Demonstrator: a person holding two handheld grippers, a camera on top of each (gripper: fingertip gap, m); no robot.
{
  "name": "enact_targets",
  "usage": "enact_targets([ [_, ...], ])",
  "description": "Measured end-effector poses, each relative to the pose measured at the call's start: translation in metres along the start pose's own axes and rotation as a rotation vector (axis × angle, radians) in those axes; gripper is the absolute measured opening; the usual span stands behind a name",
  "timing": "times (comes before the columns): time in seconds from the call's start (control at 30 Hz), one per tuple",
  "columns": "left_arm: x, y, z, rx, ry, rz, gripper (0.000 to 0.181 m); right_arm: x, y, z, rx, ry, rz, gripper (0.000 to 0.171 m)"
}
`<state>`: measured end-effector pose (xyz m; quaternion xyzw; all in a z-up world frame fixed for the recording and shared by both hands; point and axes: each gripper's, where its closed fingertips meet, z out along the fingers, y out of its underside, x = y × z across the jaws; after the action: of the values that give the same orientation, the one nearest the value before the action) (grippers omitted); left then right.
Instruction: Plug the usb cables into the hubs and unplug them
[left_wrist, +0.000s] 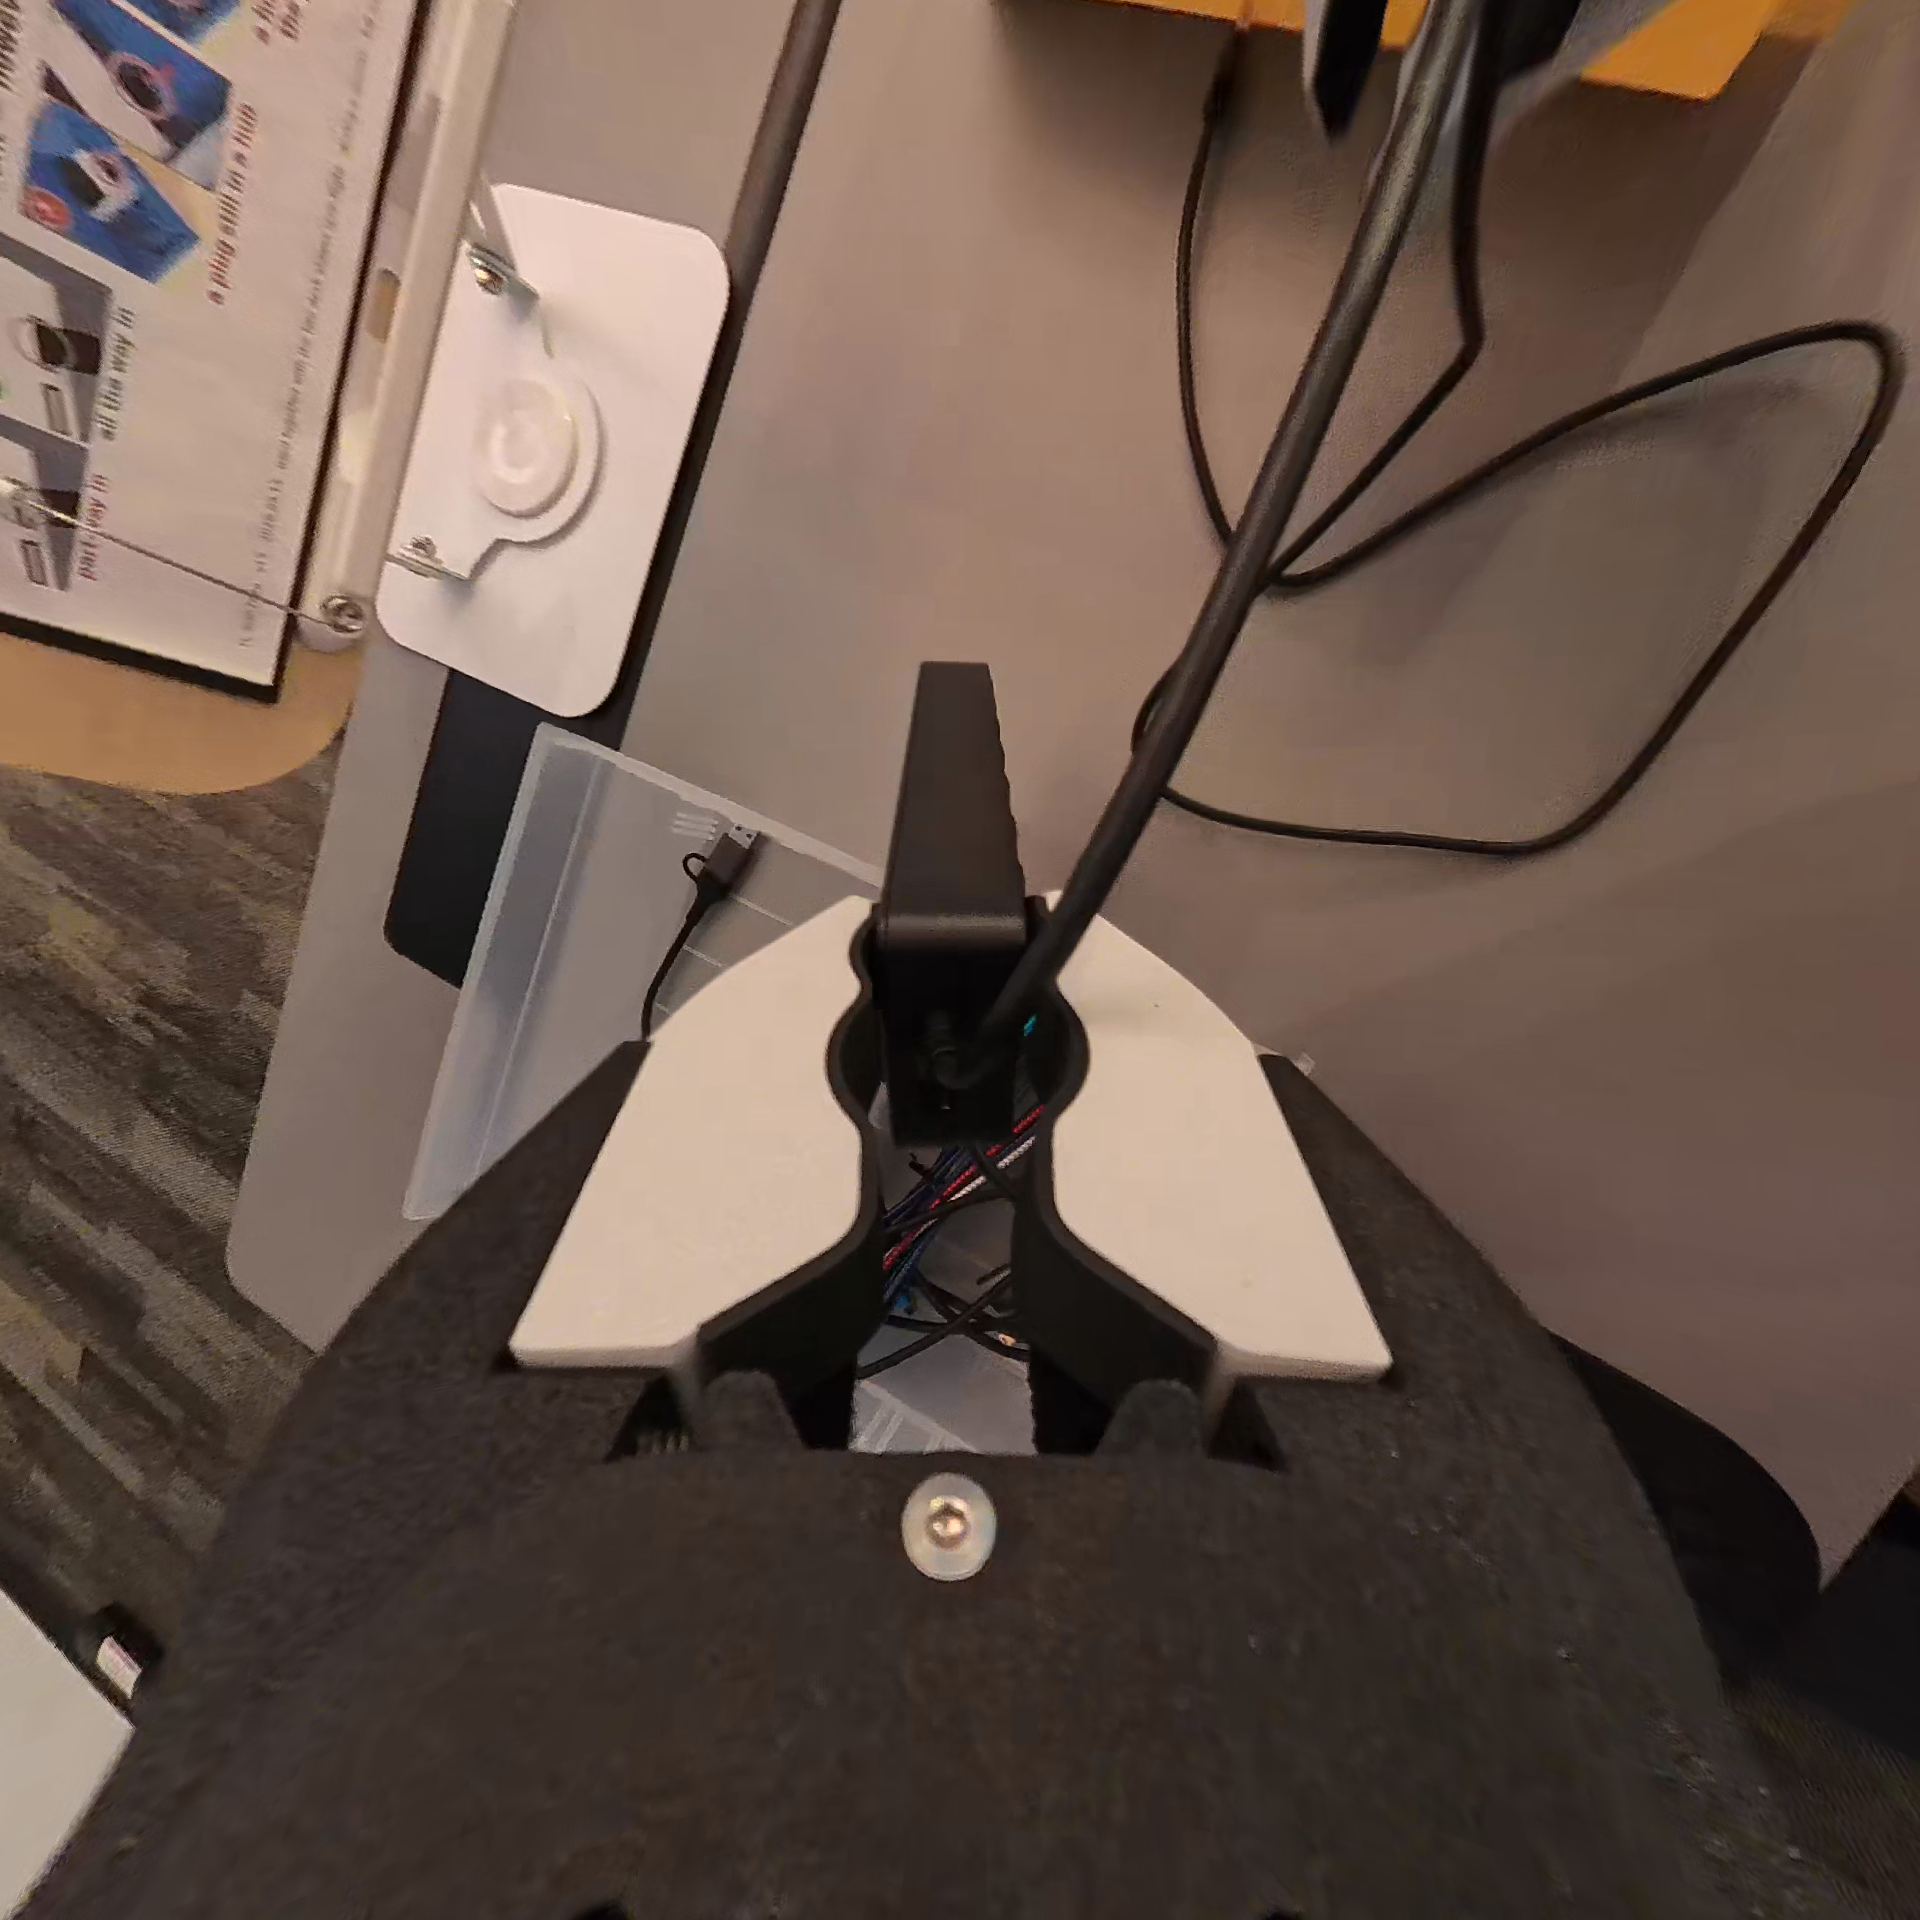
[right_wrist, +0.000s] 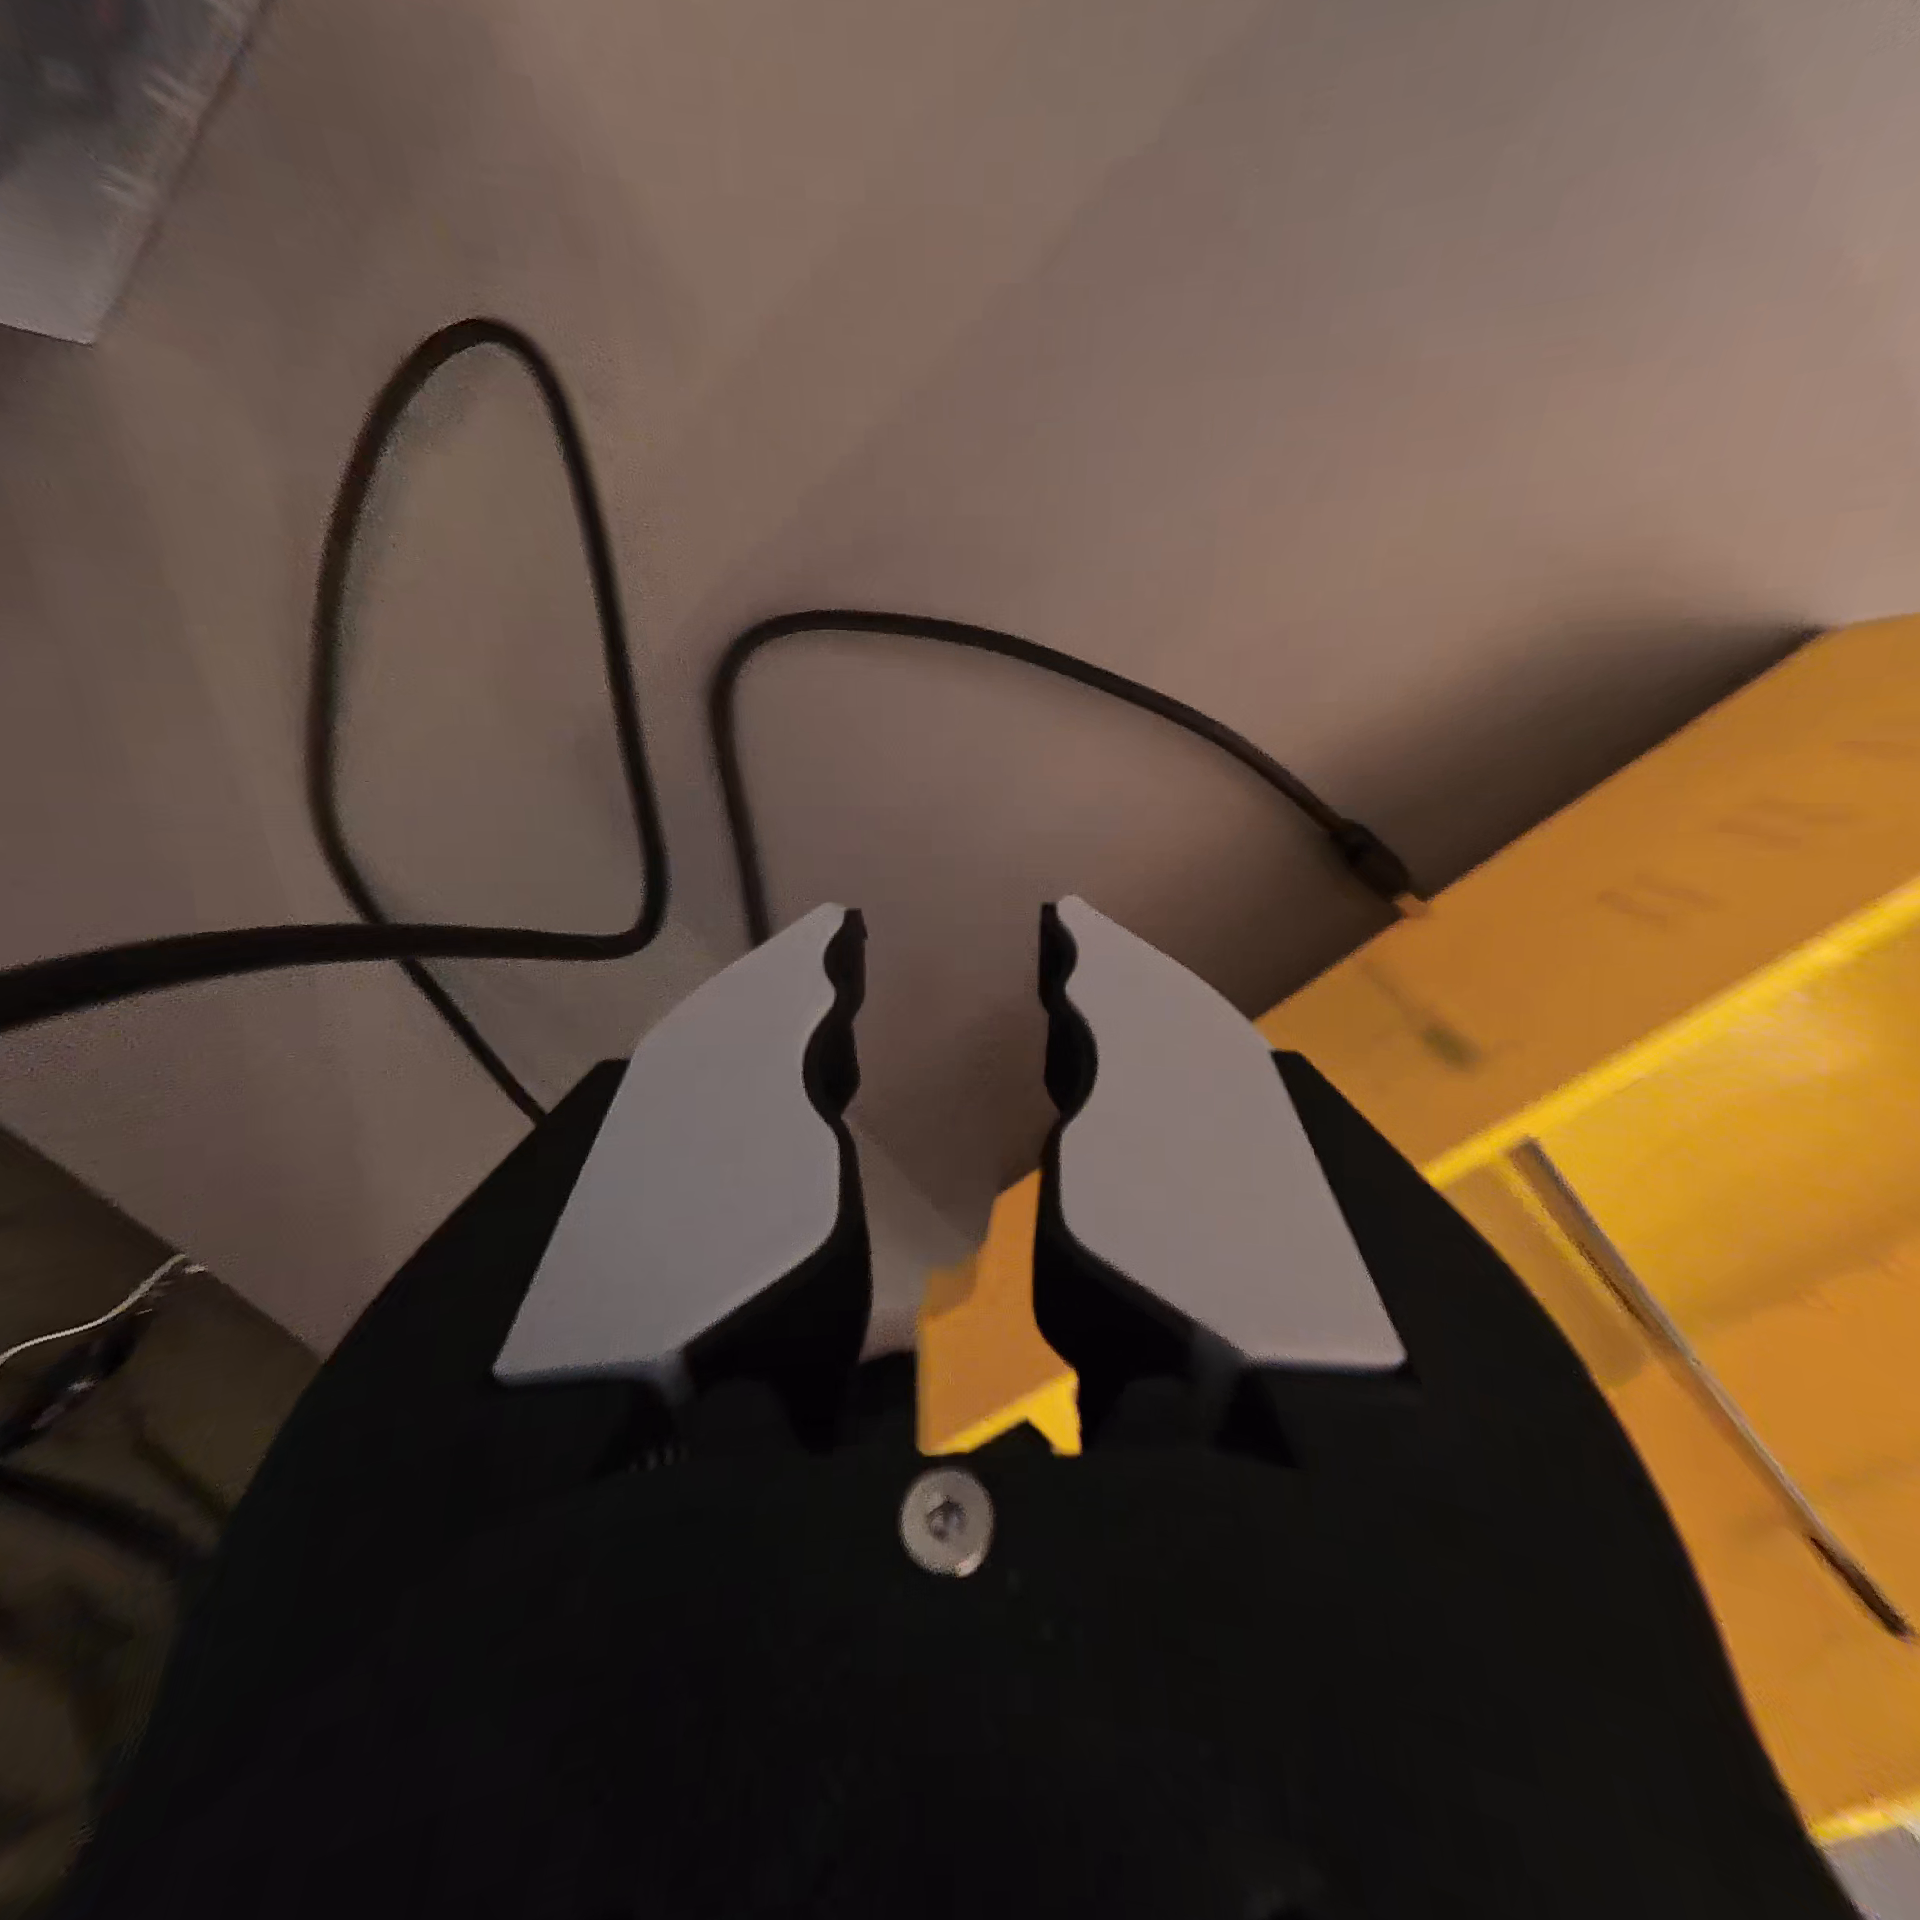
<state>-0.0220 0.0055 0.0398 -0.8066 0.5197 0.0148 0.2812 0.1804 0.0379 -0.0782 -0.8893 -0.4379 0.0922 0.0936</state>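
Note:
In the left wrist view my left gripper (left_wrist: 951, 925) is shut on a black USB hub (left_wrist: 951, 831) and holds it end-on above the grey table (left_wrist: 1039, 468). A thick black cable (left_wrist: 1247, 540) runs from the hub's near end up and away. A short black cable with a USB plug (left_wrist: 727, 857) lies on a clear plastic box (left_wrist: 561, 935) to the left. In the right wrist view my right gripper (right_wrist: 948, 925) is open and empty above the table. A thin black cable (right_wrist: 1039, 655) loops ahead of it, its plug (right_wrist: 1371, 862) lying against a yellow box (right_wrist: 1558, 1039).
A white flat stand base (left_wrist: 561, 447) and a printed poster board (left_wrist: 187, 312) stand at the left, past the table's edge over grey carpet (left_wrist: 125, 987). More coloured cables (left_wrist: 966, 1174) lie in the box under the left gripper. Thin black cable loops (left_wrist: 1558, 623) lie at the right. Left tips to right tips: about 25 centimetres.

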Motion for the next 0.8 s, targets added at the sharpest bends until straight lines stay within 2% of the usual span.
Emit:
enact_targets([
  [0.1, 0.007, -0.001, 0.007, -0.014, 0.059, 0.007, 0.025, 0.01, -0.01, -0.022, 0.109, 0.073, -0.039, 0.033],
  [0.2, 0.018, -0.005, 0.015, -0.052, 0.12, 0.024, 0.025, 0.005, -0.03, -0.055, 0.302, 0.127, -0.122, 0.033],
  [0.3, 0.023, -0.006, 0.026, -0.113, 0.145, 0.044, 0.025, 0.008, -0.033, -0.089, 0.391, 0.265, -0.148, 0.033],
  [0.37, 0.027, -0.007, 0.034, -0.151, 0.168, 0.055, 0.025, -0.004, -0.034, -0.108, 0.451, 0.299, -0.204, 0.034],
  [0.43, 0.031, -0.009, 0.04, -0.186, 0.197, 0.068, 0.025, -0.032, -0.039, -0.119, 0.538, 0.242, -0.297, 0.037],
  [0.57, 0.038, -0.017, 0.049, -0.221, 0.24, 0.092, 0.025, -0.095, -0.054, -0.129, 0.813, 0.079, -0.557, 0.044],
  [0.67, 0.042, -0.024, 0.054, -0.228, 0.261, 0.098, 0.025, -0.096, -0.061, -0.12, 0.923, 0.135, -0.635, 0.044],
  [0.8, 0.045, -0.028, 0.059, -0.263, 0.267, 0.129, 0.025, -0.09, -0.071, -0.1, 0.919, 0.177, -0.64, 0.037],
])
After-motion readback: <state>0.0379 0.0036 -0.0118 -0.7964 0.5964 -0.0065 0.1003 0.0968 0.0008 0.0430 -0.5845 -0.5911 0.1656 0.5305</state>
